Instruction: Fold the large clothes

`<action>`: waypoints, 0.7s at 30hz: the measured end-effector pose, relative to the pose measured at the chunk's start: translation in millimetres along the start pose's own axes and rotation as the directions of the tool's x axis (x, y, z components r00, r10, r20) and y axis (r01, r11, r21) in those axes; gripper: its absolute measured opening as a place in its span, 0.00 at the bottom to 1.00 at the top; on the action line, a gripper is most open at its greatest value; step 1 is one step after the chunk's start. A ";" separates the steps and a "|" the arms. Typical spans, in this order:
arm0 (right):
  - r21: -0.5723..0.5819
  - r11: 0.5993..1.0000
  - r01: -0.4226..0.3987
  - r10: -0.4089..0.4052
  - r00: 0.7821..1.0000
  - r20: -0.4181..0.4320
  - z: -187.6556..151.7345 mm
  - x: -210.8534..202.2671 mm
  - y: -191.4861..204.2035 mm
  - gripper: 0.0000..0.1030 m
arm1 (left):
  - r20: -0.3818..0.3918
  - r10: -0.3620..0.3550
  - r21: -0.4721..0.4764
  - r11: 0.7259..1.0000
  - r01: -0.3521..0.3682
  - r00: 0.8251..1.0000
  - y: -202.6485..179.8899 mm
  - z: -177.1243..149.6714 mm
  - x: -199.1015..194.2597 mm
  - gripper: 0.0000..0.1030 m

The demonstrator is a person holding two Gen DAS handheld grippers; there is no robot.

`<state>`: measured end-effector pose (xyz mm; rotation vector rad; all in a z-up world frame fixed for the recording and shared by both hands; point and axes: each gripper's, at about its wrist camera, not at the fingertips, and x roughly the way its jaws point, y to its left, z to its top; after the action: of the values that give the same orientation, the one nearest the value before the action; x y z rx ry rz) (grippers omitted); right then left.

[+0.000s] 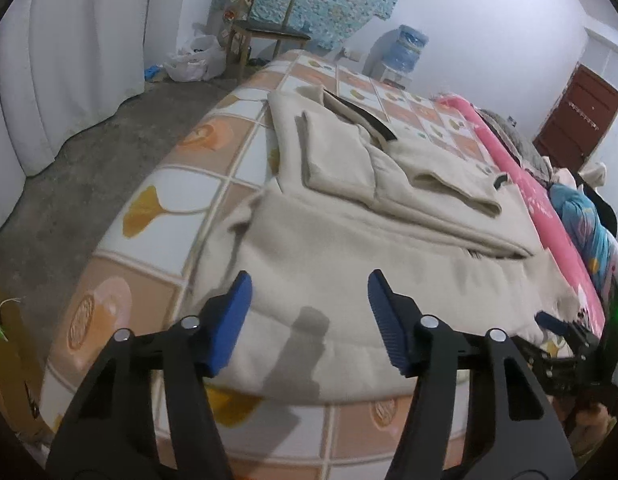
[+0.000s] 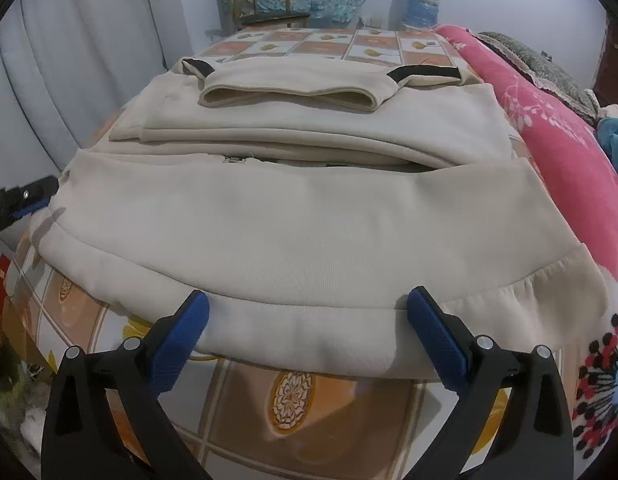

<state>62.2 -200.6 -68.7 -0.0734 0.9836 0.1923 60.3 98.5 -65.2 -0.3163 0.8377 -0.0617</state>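
Observation:
A large cream sweatshirt [image 1: 349,248] lies on the bed with both sleeves folded across its back; it also shows in the right wrist view [image 2: 301,232]. Its ribbed hem [image 2: 293,332] faces me near the bed's front edge. My left gripper [image 1: 309,284] is open, hovering over the hem's left part. My right gripper [image 2: 307,304] is open, its blue fingers on either side of the hem band, not closed on it. The right gripper also shows at the far right of the left wrist view [image 1: 557,326]. The left gripper shows at the left edge of the right wrist view [image 2: 25,200].
The bed has an orange-and-white tiled sheet [image 1: 165,184]. A pink floral quilt [image 2: 557,128] runs along the right side. A wooden chair [image 1: 265,28], plastic bags [image 1: 193,60] and a water dispenser [image 1: 405,48] stand beyond the bed. A white curtain [image 1: 69,60] hangs at left.

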 end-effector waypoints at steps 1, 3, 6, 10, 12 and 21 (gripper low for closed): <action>0.000 1.000 0.001 -0.001 1.000 -0.002 0.2 0.1 0.4 0.94 | -0.002 0.004 -0.007 1.000 -0.004 1.000 3.3 2.7 2.5 0.51; 0.000 1.000 0.004 -0.004 1.000 -0.007 0.6 0.1 1.0 0.94 | -0.004 0.022 -0.025 0.999 -0.022 1.000 10.2 7.6 6.3 0.48; 0.000 1.000 0.006 -0.006 1.000 -0.010 0.9 0.1 1.0 0.94 | -0.029 0.003 -0.067 0.998 -0.005 1.000 23.9 12.8 11.8 0.48; 0.000 1.000 0.011 -0.011 1.000 -0.010 1.1 0.4 1.8 0.94 | -0.103 -0.109 -0.089 0.991 0.100 0.989 34.8 16.0 22.3 0.44; 0.000 1.000 0.013 -0.013 1.000 -0.010 1.0 0.4 2.1 0.94 | -0.102 -0.169 -0.092 0.983 0.160 0.980 35.7 17.9 20.2 0.45; 0.006 1.000 0.016 -0.016 1.000 -0.009 -0.2 -0.2 1.3 0.94 | -0.068 -0.283 -0.131 0.953 0.272 0.957 38.5 29.9 24.6 0.40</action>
<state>61.7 -199.4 -68.7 -0.0763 0.9923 0.1744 96.2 138.2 -75.7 -0.5476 0.8792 -0.2903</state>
